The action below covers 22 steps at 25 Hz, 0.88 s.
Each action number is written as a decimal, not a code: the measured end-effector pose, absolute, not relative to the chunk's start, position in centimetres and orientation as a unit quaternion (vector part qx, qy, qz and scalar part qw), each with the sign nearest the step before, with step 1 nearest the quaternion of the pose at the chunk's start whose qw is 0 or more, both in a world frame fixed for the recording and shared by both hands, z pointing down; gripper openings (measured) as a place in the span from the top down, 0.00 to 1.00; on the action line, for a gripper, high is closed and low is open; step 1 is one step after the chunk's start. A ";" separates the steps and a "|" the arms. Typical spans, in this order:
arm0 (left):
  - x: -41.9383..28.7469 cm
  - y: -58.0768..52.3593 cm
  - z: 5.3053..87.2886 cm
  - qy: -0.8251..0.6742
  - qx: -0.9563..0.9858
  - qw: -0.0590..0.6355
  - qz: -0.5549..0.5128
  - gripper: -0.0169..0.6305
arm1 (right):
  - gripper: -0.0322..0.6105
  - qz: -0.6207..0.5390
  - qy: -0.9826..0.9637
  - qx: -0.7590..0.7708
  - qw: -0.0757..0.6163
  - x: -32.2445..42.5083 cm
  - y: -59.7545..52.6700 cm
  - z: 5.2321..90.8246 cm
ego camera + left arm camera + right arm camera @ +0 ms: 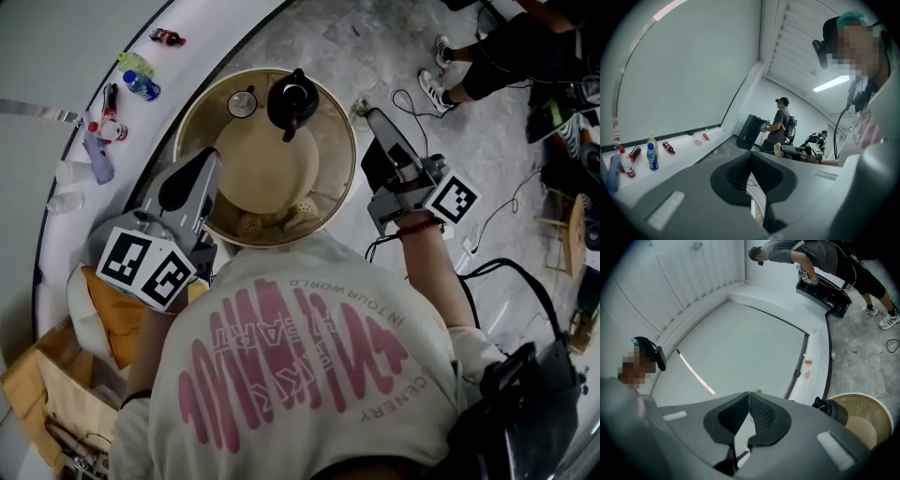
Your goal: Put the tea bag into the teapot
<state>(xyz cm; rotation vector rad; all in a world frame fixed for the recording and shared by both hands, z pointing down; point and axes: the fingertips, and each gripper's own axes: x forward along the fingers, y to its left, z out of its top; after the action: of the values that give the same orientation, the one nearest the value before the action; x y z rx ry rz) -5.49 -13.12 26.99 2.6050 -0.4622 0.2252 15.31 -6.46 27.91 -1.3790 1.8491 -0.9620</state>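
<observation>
The task is judged not yet begun. The fingers of the left gripper (750, 157) and the right gripper (749, 397) are pressed together on nothing. The teapot (292, 98) stands at upper centre on the round surface (333, 187). No tea bag can be identified with certainty.

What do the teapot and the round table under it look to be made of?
Teapot: black, with a faint sheen on its rounded body. It is likely glazed ceramic or cast iron; the look leaves it open. Round table: pale tan and matte, with a lighter outer ring. It is probably wood or bamboo, though no grain can be made out.
</observation>
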 end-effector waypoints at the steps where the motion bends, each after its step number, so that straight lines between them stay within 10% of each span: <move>1: -5.2 -13.2 27.2 -0.180 0.949 0.244 0.084 0.95 | 0.93 -0.374 0.704 -0.515 0.316 15.6 -6.9 28.5; 22: -2.6 -12.4 32.2 -0.373 0.877 0.283 0.106 0.95 | 0.94 -0.462 0.759 -0.394 0.234 19.3 -13.9 38.2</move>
<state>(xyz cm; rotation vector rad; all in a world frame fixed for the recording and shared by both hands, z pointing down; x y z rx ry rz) -2.64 -12.42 32.24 2.3482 -0.9989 0.2843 19.33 -13.87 38.18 -1.0824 2.0852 -1.2679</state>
